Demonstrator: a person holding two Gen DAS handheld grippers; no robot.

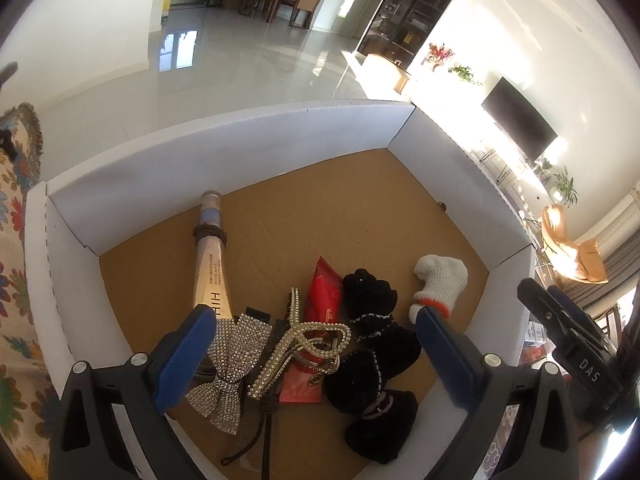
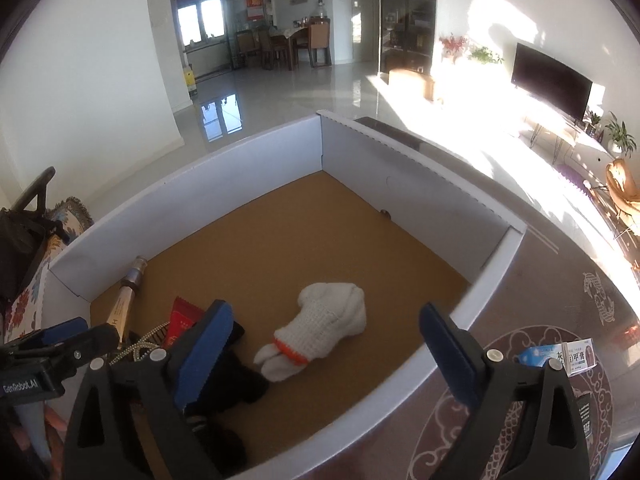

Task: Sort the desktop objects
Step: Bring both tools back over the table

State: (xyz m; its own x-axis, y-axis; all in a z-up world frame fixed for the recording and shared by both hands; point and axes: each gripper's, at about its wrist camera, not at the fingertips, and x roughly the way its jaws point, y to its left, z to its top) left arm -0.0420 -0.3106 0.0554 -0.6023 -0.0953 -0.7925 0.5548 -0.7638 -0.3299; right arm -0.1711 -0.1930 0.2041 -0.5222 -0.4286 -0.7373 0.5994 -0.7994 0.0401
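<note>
A white cardboard box [image 1: 224, 152] with a brown floor holds the sorted items. In the left wrist view a cream tube [image 1: 210, 264], a rhinestone bow [image 1: 230, 364], a pearl hair clip [image 1: 300, 344], a red packet [image 1: 320, 304], black scrunchies [image 1: 372, 340] and a white knit glove [image 1: 440, 280] lie in it. My left gripper [image 1: 316, 332] is open and empty above them. My right gripper [image 2: 324, 332] is open and empty above the white glove [image 2: 320, 332] inside the box [image 2: 248, 168].
A blue and white medicine box [image 2: 560, 356] lies on the patterned table [image 2: 560, 300] right of the cardboard box. A floral cloth [image 1: 16, 280] lies to the box's left. The right gripper's black body [image 1: 576, 340] shows at the right of the left wrist view.
</note>
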